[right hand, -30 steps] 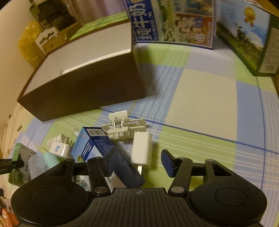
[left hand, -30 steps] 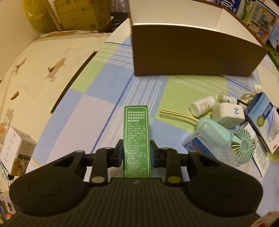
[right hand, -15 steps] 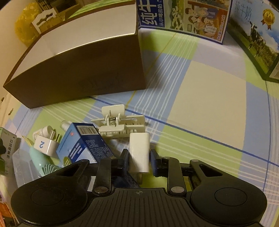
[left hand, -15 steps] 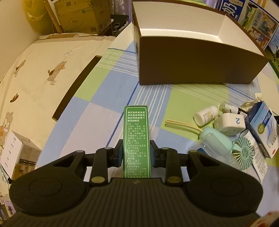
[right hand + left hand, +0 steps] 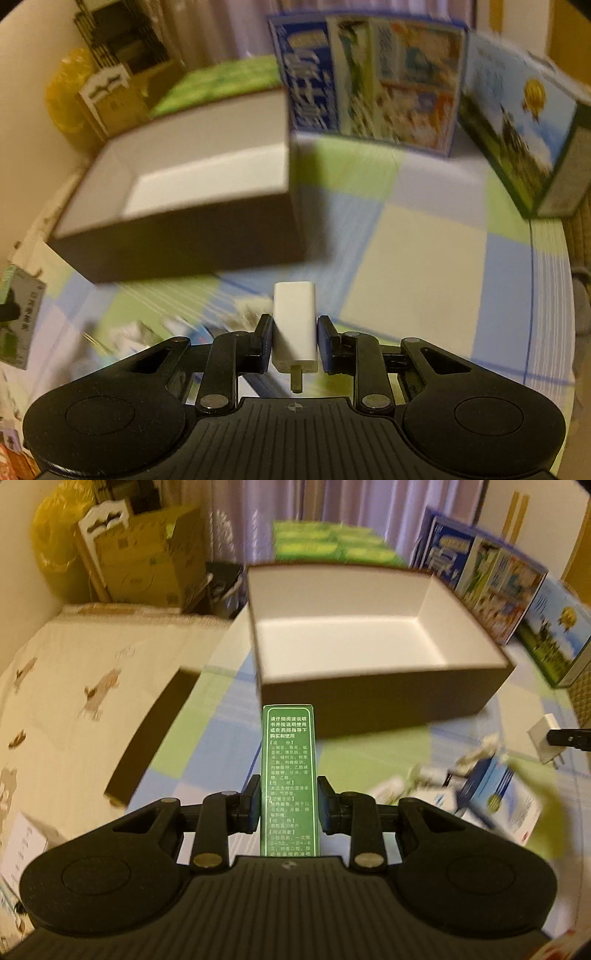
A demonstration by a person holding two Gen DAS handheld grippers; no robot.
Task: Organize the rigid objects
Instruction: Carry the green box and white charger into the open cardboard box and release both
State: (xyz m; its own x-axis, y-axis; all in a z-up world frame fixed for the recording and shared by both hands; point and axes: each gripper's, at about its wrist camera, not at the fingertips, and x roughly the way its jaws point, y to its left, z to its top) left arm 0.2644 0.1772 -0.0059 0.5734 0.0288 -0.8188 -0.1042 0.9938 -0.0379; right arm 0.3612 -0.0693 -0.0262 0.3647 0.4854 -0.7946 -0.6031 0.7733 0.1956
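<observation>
**Both tongs loaded and lifted clear**

My right gripper (image 5: 294, 341) has just closed its jaws on the white charger (image 5: 295, 325), prongs pointing back toward me; a second ago it lay on the checked cloth (image 5: 413, 254) beside the pile. Both tools have since risen, so the pick is done and the carry is next. My left gripper (image 5: 288, 805) stays narrow, clamped on the green medicine box (image 5: 289, 775). The brown box (image 5: 369, 686) sits far ahead on the cloth, its white inside bare. The remaining clutter (image 5: 491, 797) lies near right.
</observation>
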